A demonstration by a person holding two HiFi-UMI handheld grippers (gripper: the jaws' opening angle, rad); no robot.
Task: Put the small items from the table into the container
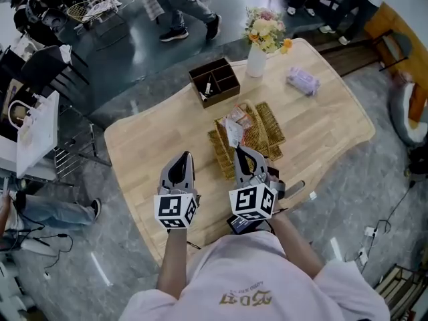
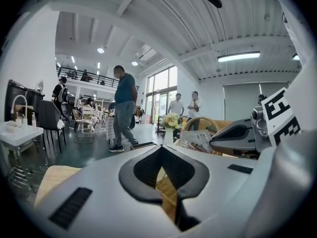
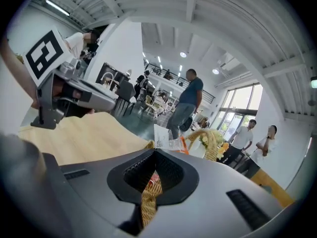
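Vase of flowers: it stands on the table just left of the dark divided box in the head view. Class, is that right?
No. The head view shows the vase of flowers standing on the table just right of the dark divided box, not left.

Matt pale wooden table (image 1: 144,146), rough woven wicker basket (image 1: 271,122), glossy plastic snack packet (image 1: 237,124), smooth white vase (image 1: 256,61).

**No wording can be read**

Only square black-and-white markers are carried on the cubes of the left claw (image 1: 185,156) and right claw (image 1: 239,149). The print on the packet (image 1: 235,127) near the middle of the desk (image 1: 154,146) and the gold print on the shirt (image 1: 249,298) cannot be made out.
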